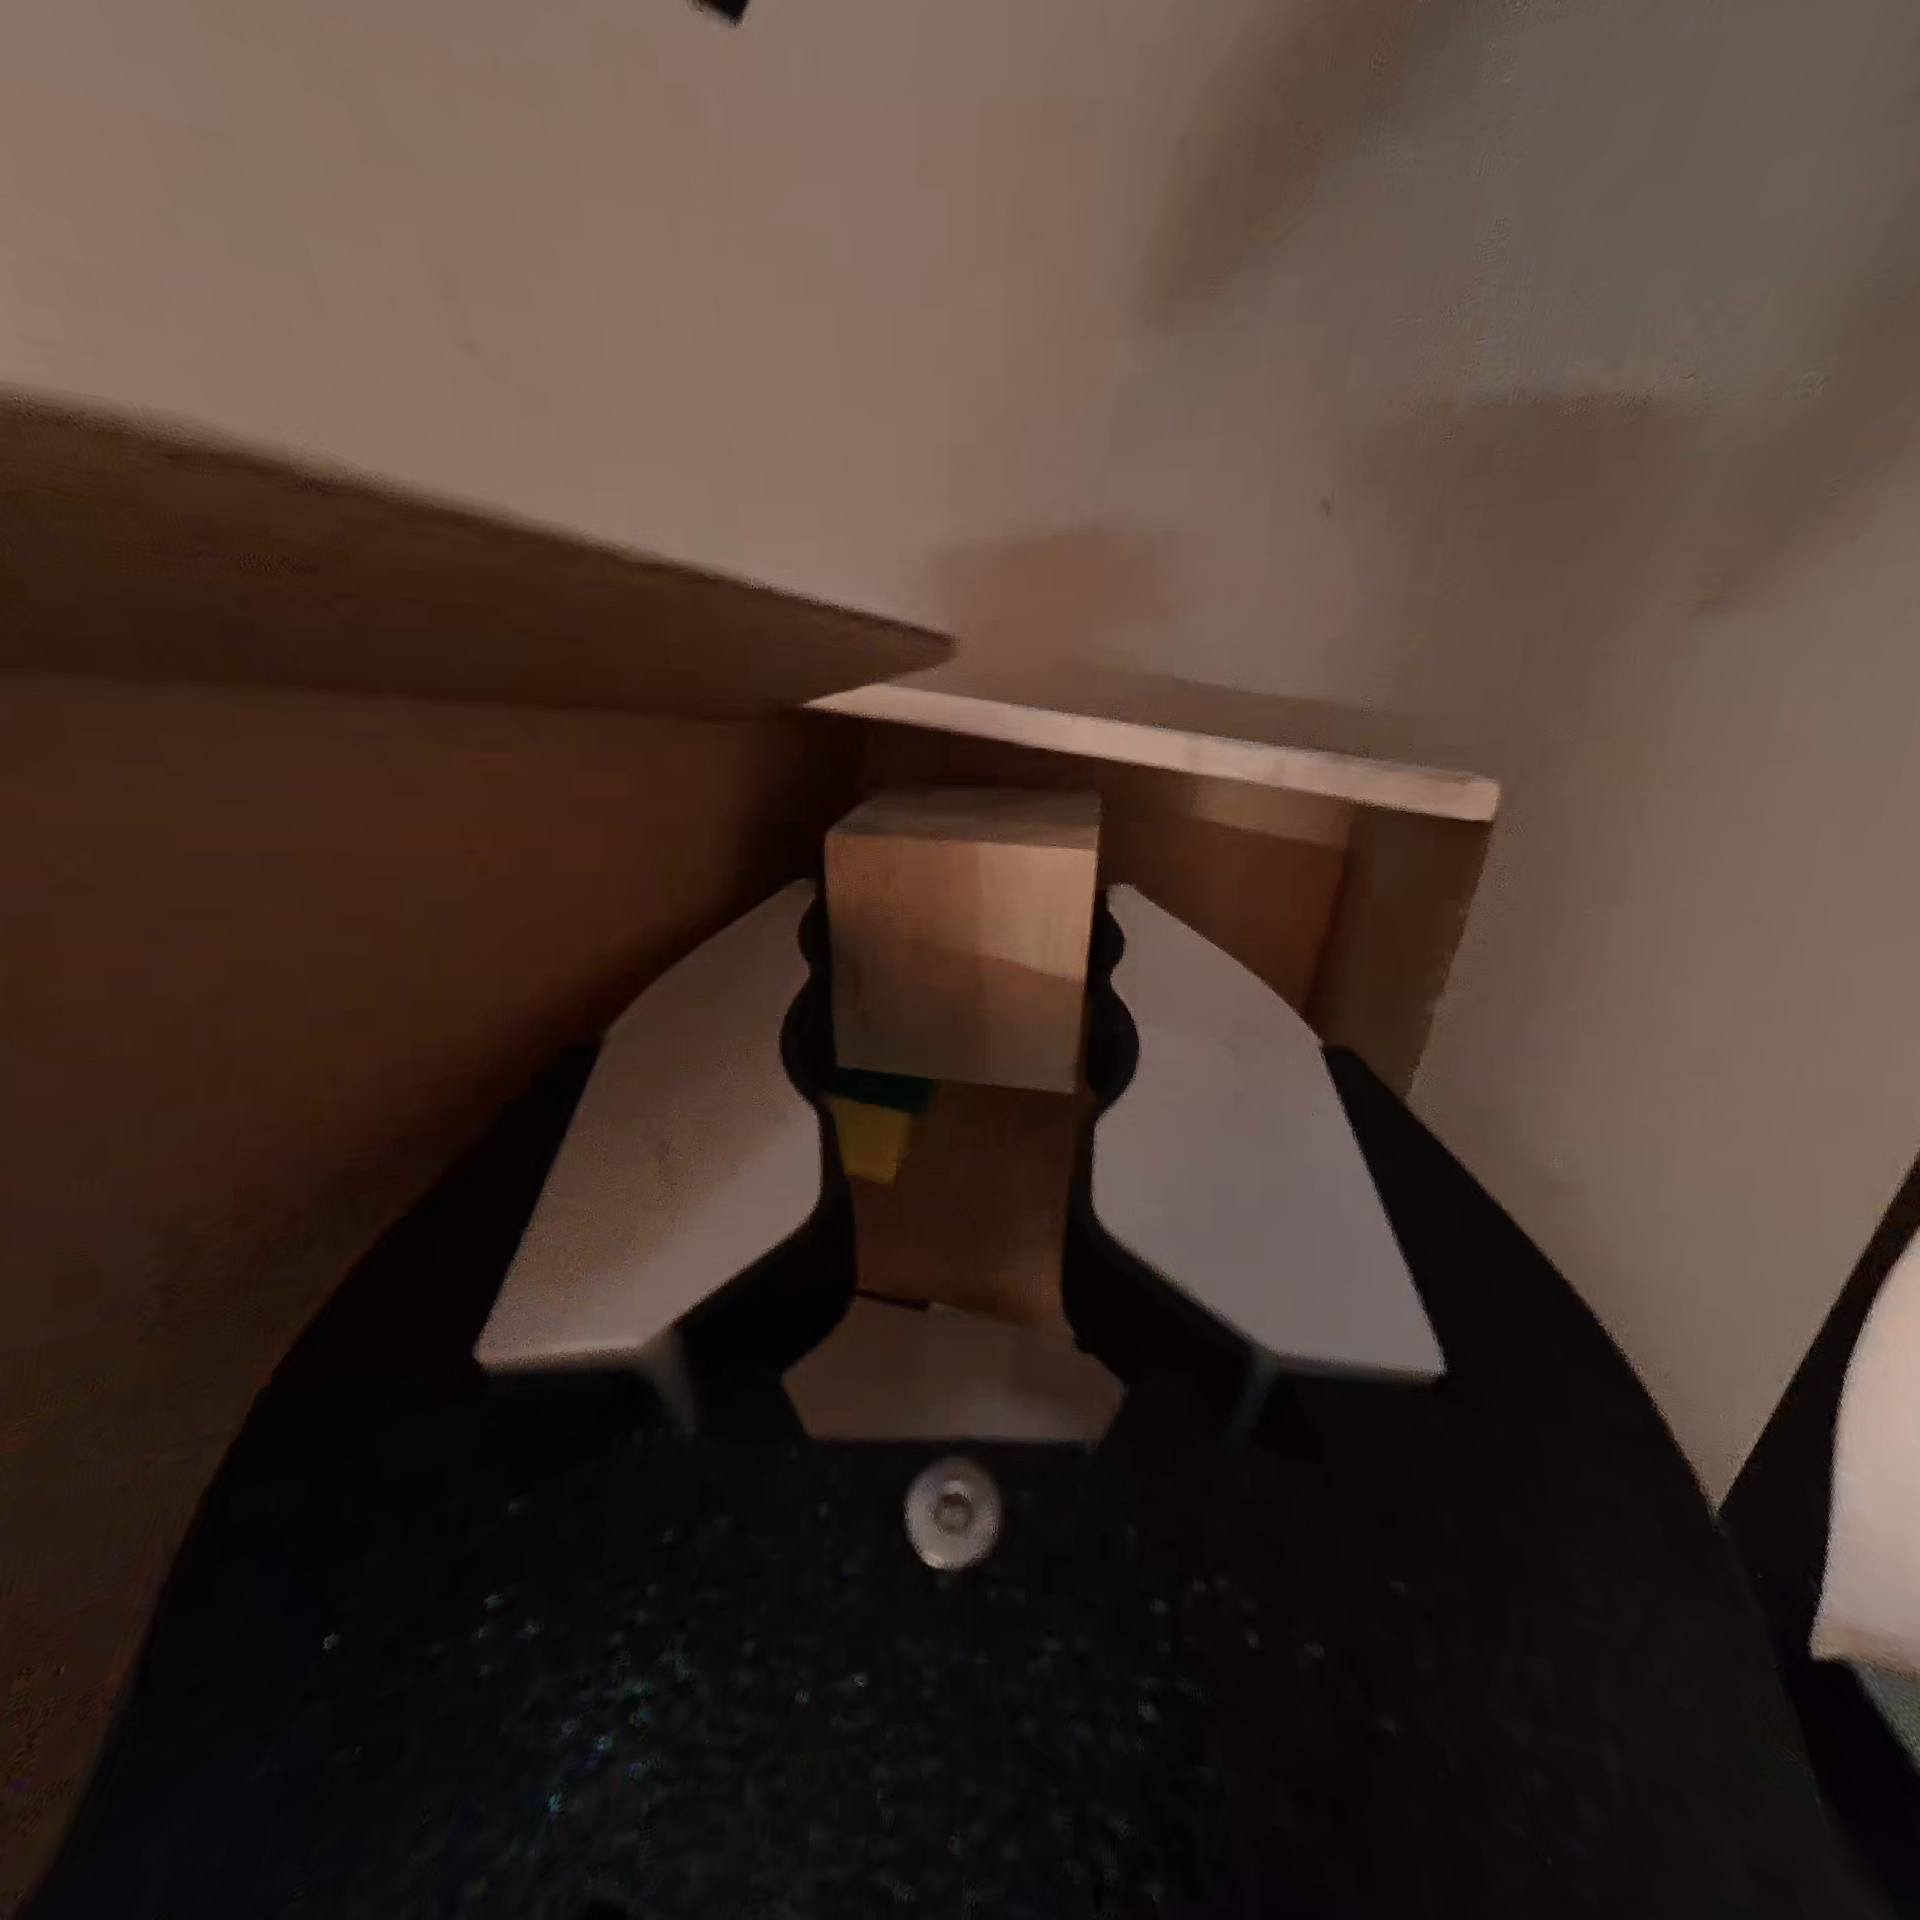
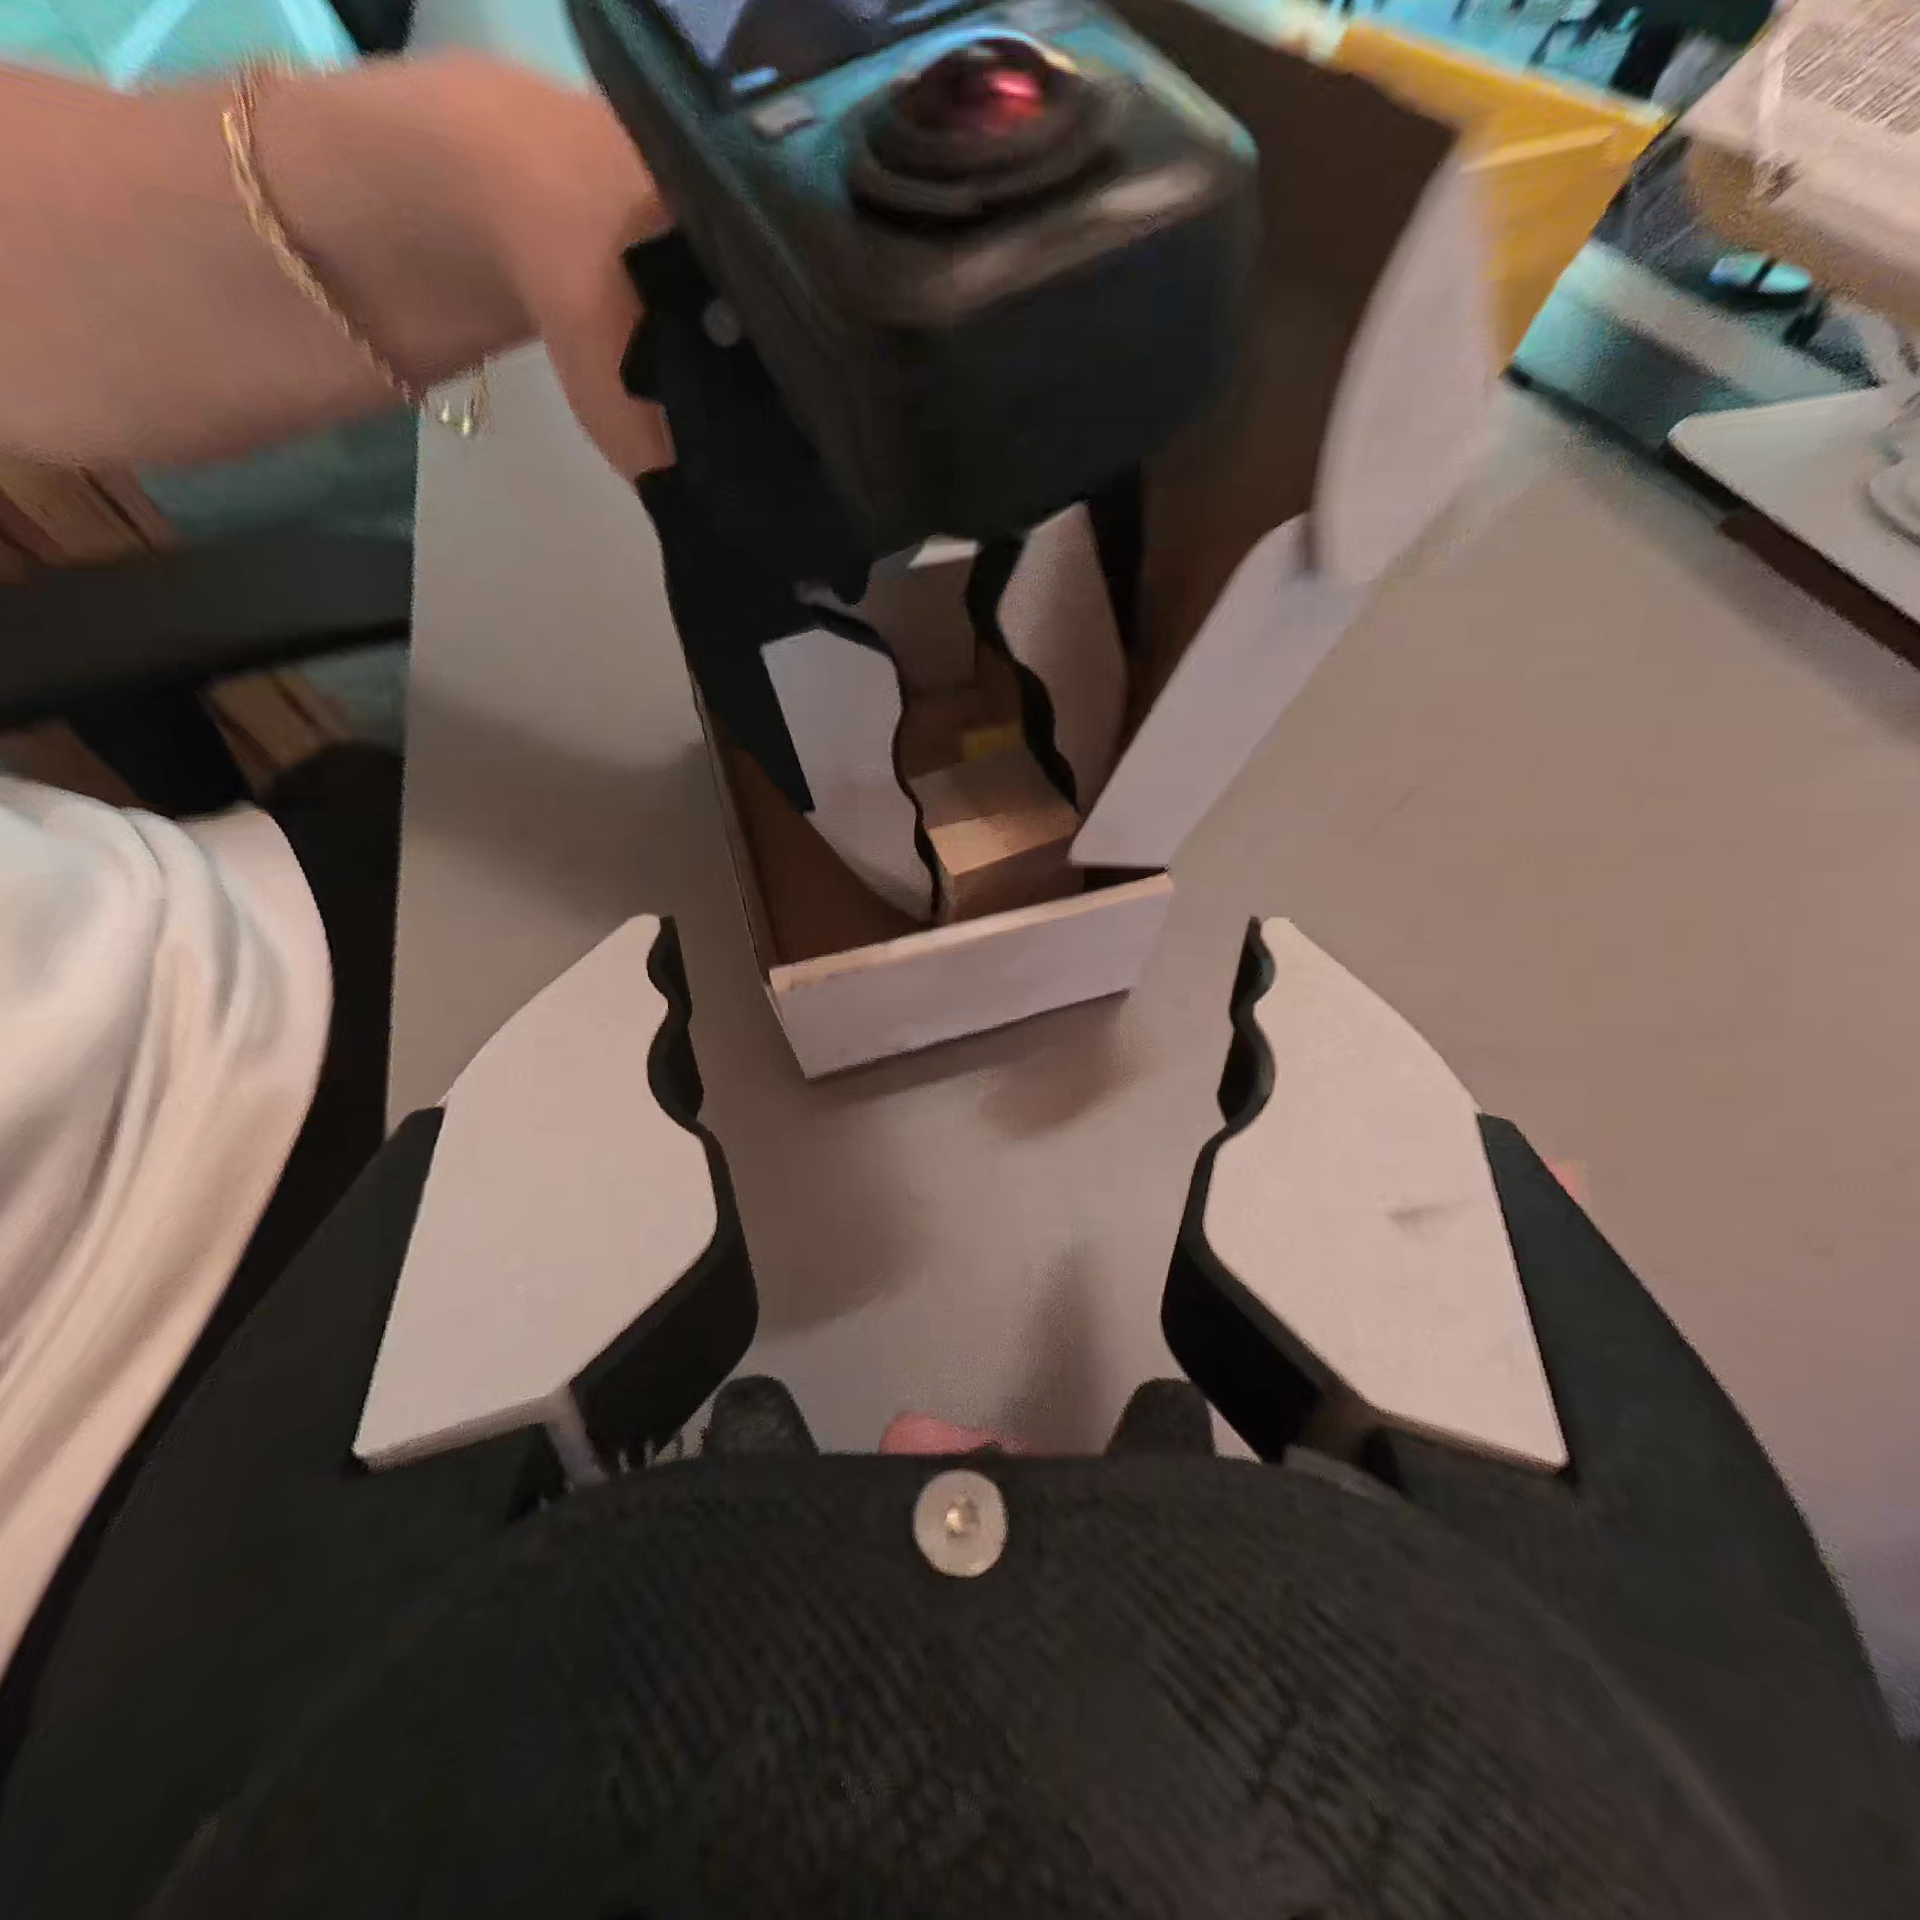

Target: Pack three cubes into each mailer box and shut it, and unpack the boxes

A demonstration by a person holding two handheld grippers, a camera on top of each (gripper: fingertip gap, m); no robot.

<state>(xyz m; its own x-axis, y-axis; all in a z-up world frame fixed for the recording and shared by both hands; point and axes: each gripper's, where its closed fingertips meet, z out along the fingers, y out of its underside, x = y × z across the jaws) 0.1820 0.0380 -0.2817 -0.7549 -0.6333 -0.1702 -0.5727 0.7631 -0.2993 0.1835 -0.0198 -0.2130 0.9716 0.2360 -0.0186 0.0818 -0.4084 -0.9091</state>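
Note:
My left gripper (image 1: pixel 961 914) is shut on a plain wooden cube (image 1: pixel 961 935) inside the open mailer box (image 1: pixel 1143 753). Below it lie a yellow and green cube (image 1: pixel 878 1138) and another wooden cube (image 1: pixel 966 1216). In the right wrist view the left gripper (image 2: pixel 992 862) reaches down into the white box (image 2: pixel 966 987) with the wooden cube (image 2: pixel 1013 831) between its fingers. A yellow cube (image 2: pixel 992 740) shows behind it. The box lid (image 2: pixel 1403 364) stands open, blurred. My right gripper (image 2: pixel 956 930) is open and empty, just in front of the box.
The box stands on a grey table (image 2: pixel 1507 935). A person's hand (image 2: pixel 416 239) holds the left gripper, and a white sleeve (image 2: pixel 135 1039) is at the left. A side flap (image 2: pixel 1195 707) sticks out to the right. A yellow box (image 2: pixel 1507 114) and a white tray (image 2: pixel 1808 457) sit back right. There is about 10 cm between the tips of the two grippers.

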